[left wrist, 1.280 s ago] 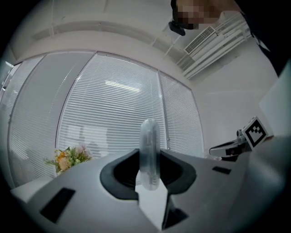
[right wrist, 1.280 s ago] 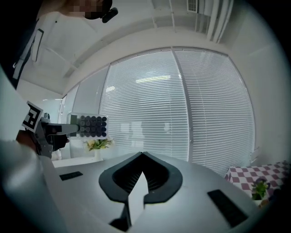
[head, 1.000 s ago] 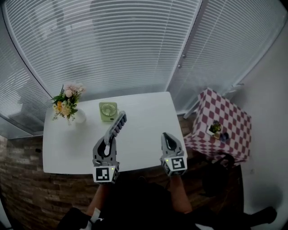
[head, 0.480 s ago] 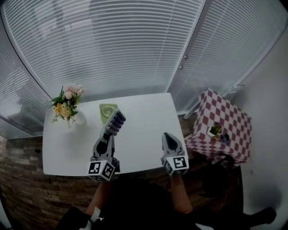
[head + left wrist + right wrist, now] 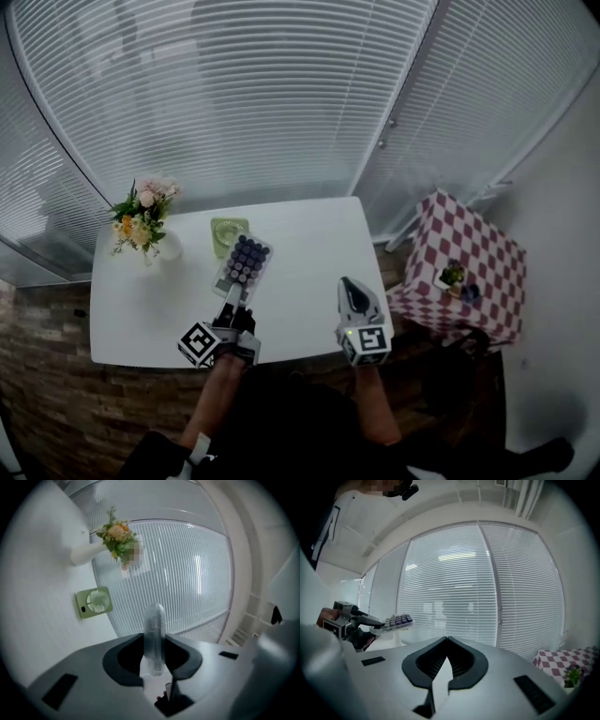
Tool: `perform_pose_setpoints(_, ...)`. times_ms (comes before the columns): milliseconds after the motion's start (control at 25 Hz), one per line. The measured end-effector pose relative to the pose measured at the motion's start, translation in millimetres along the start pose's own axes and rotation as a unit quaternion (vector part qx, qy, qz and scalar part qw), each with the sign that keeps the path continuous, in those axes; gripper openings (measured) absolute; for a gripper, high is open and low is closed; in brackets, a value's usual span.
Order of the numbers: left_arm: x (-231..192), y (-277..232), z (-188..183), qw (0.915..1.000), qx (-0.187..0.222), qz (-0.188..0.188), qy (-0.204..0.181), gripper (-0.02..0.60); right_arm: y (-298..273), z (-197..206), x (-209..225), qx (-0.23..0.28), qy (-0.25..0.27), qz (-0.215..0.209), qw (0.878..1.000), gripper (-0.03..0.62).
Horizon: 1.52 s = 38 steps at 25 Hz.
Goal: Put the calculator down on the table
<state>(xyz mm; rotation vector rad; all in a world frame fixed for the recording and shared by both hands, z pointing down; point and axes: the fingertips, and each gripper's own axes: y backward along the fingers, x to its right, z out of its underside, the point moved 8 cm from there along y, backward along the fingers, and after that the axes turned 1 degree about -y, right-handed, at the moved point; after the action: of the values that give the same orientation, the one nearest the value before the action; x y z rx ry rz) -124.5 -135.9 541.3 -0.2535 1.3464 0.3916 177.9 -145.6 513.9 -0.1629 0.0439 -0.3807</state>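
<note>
Clamped the calculator [image 5: 244, 263] by its near short end in the left gripper [image 5: 231, 298], jaws pressed against its two flat faces. Showed edge-on in the left gripper view, a thin pale slab standing straight out from between the jaws. Lay keys-up in the head view, dark purple buttons in rows, stretching from the jaw tips toward 1 o'clock over the white table [image 5: 314, 234]. Looked raised a little off the tabletop in the right gripper view, held roughly level; could not tell for certain whether any edge touched the surface.

Reached with its far end right up to the small green fan [image 5: 226, 230], which sat at 11 o'clock from the calculator. Stood well apart, at 10 o'clock from the left gripper, a white vase of flowers [image 5: 145, 223] near the table's far left corner.

Hung at 3 o'clock from the left gripper, near the table's front edge, the right gripper [image 5: 352, 287], jaws closed together on nothing. Stood off at 3 o'clock beyond the white table a small table with a red-and-white checked cloth [image 5: 469, 248].
</note>
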Motion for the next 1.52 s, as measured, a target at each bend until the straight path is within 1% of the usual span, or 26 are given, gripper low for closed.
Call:
perform_pose_setpoints(120, -15.0, 0.9, 6.3, 0.9991, -0.011, -0.012, 0.038, 0.098, 0.3, 3.1, 2.8, 0.0, -0.009, -0.003, 1.0, 0.006)
perform_pose_setpoints(200, -9.9, -1.2, 7.9, 0.9976, -0.01, -0.005, 0.068, 0.098, 0.2, 7.8, 6.8, 0.0, -0.021, -0.007, 1.0, 0.006)
perform_pose_setpoints(240, -8.2, -1.8, 7.4, 0.9972, -0.008, -0.002, 0.074, 0.098, -0.3, 8.6, 7.6, 0.001, -0.025, -0.009, 1.0, 0.006)
perform_pose_setpoints(440, -14.3, -1.7, 5.1, 0.9987, -0.005, -0.016, 0.048, 0.098, -0.4, 10.9, 10.1, 0.001, -0.023, -0.006, 1.0, 0.006)
perform_pose_setpoints(520, -23.1, -0.6, 6.2, 0.9986, -0.004, -0.028, 0.043, 0.098, 0.1, 11.9, 9.2, -0.002, -0.026, -0.009, 1.0, 0.006)
perform_pose_setpoints(640, -47.2, 2.8, 6.2, 0.9961, 0.003, -0.069, 0.054, 0.098, -0.4, 11.1, 6.5, -0.006, -0.025, -0.012, 1.0, 0.006)
perform_pose_setpoints(720, -60.6, 2.5, 6.0, 0.9945, 0.006, -0.089, 0.054, 0.098, -1.4, 11.2, 6.4, -0.007, -0.028, -0.013, 1.0, 0.006)
perform_pose_setpoints(800, -73.0, -0.8, 7.8, 0.9937, 0.004, -0.096, 0.058, 0.098, -2.4, 11.7, 7.2, -0.006, -0.033, -0.013, 0.999, 0.006)
perform_pose_setpoints(960, -99.8, -7.9, 12.8, 0.991, -0.009, -0.117, 0.065, 0.098, -4.0, 10.1, 3.2, -0.003, -0.027, -0.016, 1.0, 0.006)
perform_pose_setpoints(1080, -125.0, -14.1, 13.7, 0.9887, -0.004, -0.129, 0.077, 0.098, -4.0, 10.4, 1.7, -0.004, -0.03, -0.014, 0.999, 0.006)
perform_pose_setpoints(1120, -133.7, -16.9, 14.4, 0.9876, -0.006, -0.134, 0.082, 0.098, -4.1, 10.6, 1.2, -0.004, -0.032, -0.013, 0.999, 0.006)
perform_pose_setpoints(1280, -159.4, -31.3, 19.1, 0.9859, -0.03, -0.145, 0.078, 0.098, -4.2, 6.9, -2.2, 0.002, -0.035, -0.017, 0.999, 0.006)
perform_pose_setpoints(1360, -176.7, -37.6, 25.4, 0.983, -0.039, -0.159, 0.082, 0.098, -2.1, 6.1, -2.0, 0.003, -0.034, -0.017, 0.999, 0.006)
perform_pose_setpoints(1520, -207.3, -53.7, 35.4, 0.9765, -0.066, -0.17, 0.115, 0.098, 0.5, 7.9, -1.6, -0.002, -0.031, -0.006, 0.999, 0.006)
